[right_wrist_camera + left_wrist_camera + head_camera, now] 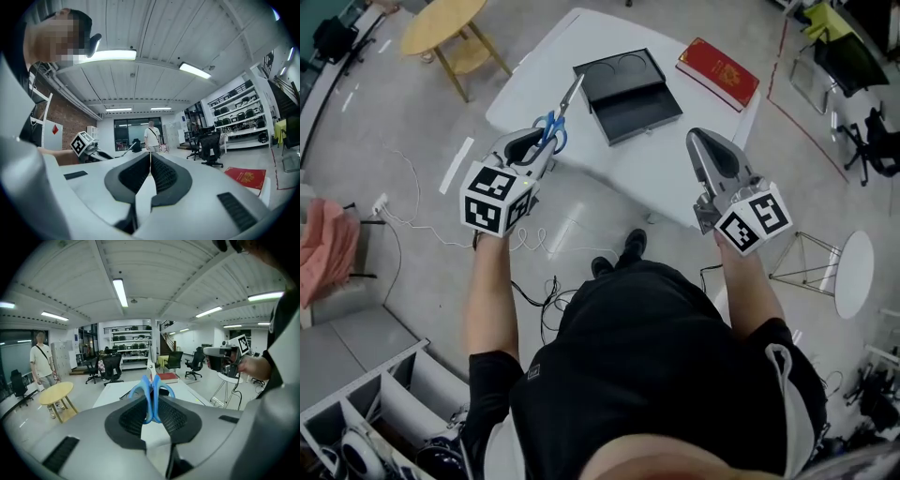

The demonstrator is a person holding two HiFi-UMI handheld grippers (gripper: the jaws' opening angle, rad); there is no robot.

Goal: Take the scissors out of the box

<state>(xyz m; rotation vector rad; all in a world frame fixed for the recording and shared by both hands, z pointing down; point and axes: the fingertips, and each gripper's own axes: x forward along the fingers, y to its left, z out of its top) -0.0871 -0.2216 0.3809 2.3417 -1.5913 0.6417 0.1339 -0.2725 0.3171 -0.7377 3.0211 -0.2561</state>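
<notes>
The left gripper [151, 405] has its jaws partly closed, pinching the blue handles of the scissors [556, 122], whose blades point away from it. The scissors hang in the air over the near edge of the white surface [670, 164], clear of the open black box [623, 94]. The right gripper [150, 161] has its jaws pressed together with nothing between them.

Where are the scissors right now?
In the head view, the blue-handled metal scissors are clamped in the left gripper at left, over the white table's left edge, clear of the open black box.
</notes>
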